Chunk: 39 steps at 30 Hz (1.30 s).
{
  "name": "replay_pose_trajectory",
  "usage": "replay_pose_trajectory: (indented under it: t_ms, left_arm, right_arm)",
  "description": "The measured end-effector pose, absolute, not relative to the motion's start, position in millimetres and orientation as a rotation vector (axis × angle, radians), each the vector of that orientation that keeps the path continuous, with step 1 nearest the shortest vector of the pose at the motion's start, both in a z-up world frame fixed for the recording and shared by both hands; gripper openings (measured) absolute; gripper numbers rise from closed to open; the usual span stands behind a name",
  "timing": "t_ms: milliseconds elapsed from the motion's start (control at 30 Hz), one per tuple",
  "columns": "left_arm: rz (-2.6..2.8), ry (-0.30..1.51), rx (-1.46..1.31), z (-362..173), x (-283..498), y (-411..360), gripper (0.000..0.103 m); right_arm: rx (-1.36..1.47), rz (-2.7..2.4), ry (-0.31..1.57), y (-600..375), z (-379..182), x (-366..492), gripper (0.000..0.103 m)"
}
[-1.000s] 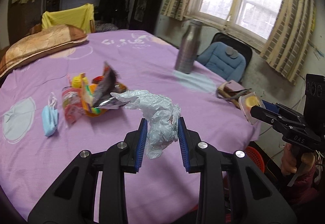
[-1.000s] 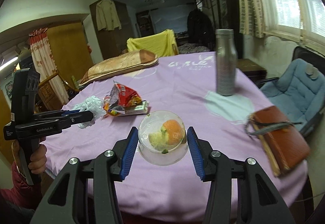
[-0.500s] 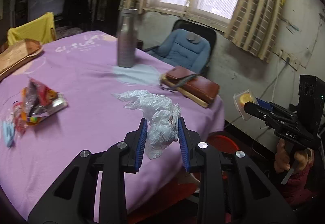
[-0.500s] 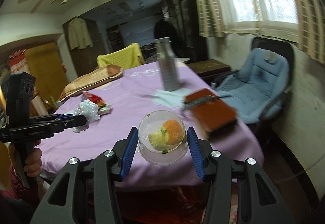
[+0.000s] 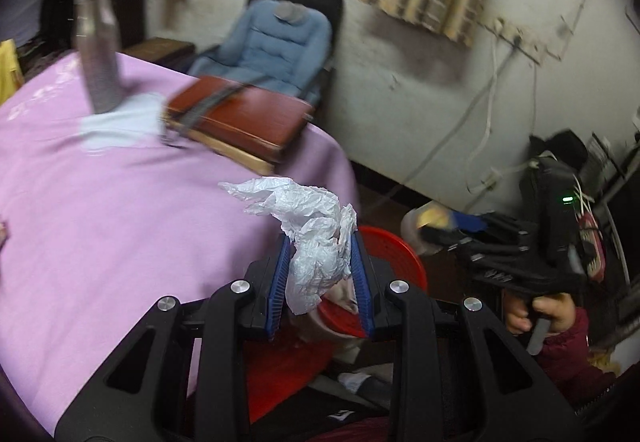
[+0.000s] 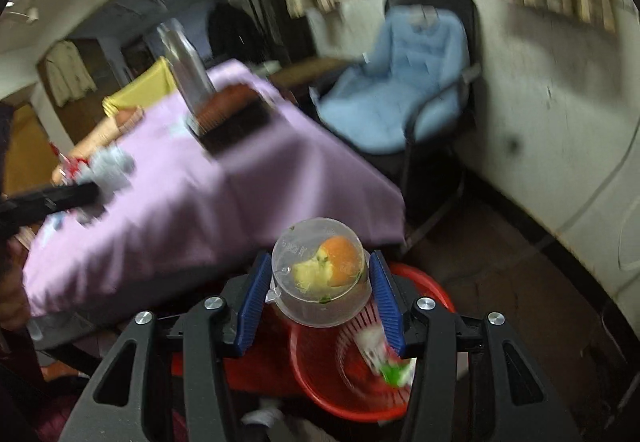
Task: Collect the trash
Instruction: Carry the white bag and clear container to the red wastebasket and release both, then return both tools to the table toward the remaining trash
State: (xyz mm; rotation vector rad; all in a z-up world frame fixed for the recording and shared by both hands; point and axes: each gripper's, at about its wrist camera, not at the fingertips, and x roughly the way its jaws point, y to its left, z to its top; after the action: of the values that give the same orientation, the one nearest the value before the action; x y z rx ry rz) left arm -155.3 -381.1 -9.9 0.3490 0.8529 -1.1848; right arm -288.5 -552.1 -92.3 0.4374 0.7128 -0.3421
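My left gripper (image 5: 320, 270) is shut on a crumpled white plastic bag (image 5: 316, 238) and holds it past the table's edge, above a red basket bin (image 5: 390, 254) on the floor. My right gripper (image 6: 316, 286) is shut on a clear plastic cup with fruit scraps (image 6: 320, 274), held over the same red bin (image 6: 348, 374), which has a green-and-white wrapper (image 6: 394, 368) inside. The right gripper also shows in the left wrist view (image 5: 480, 242), and the left gripper with the bag shows blurred in the right wrist view (image 6: 92, 181).
The table with a purple cloth (image 5: 100, 209) carries a steel bottle (image 5: 98, 53) and a brown leather bag (image 5: 240, 117). A blue padded chair (image 5: 276, 41) stands by the wall. Cables (image 5: 484, 129) hang on the wall at right.
Both grippers swung right and down, away from the table top, to above the red bin on the floor. Each still holds its item.
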Motion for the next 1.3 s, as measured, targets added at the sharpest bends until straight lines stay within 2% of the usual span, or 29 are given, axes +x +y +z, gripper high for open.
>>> replay_pose_trajectory:
  t_ms: [100,467,500,567,633,700,1200,1300]
  left_arm:
    - [-1.219,0.875,0.390,-22,-165,-404,0.031]
    - [-1.335,0.945,0.517,-61,-201,-477,0.033]
    - [-1.343,0.942,0.524,-62,-203,-480,0.036]
    - [-1.353,0.927,0.536,-62,-208,-484,0.052]
    - [-1.342,0.893,0.537,-58,-211,-483,0.078]
    - [-1.319,0.854,0.533,-53,-210,-479,0.083]
    - [-1.227,0.832,0.374,-22,-175,-426,0.089]
    - [-1.213,0.808,0.343,-13,-170,-409,0.090]
  right_arm:
    - [0.502,-0.373,0.698,-568,-110,-298,0.068]
    - [0.593,-0.465,0.580,-604,-116,-342,0.069]
    - [0.597,-0.465,0.581,-605,-117,-343,0.068]
    - [0.608,-0.462,0.581,-606,-119,-344,0.068]
    - [0.610,-0.459,0.579,-606,-121,-346,0.068]
    - [0.612,-0.458,0.576,-607,-120,-345,0.068]
    - [0.533,-0.399,0.562,-576,-87,-324,0.069]
    - [0.502,-0.385,0.560,-564,-76,-316,0.074]
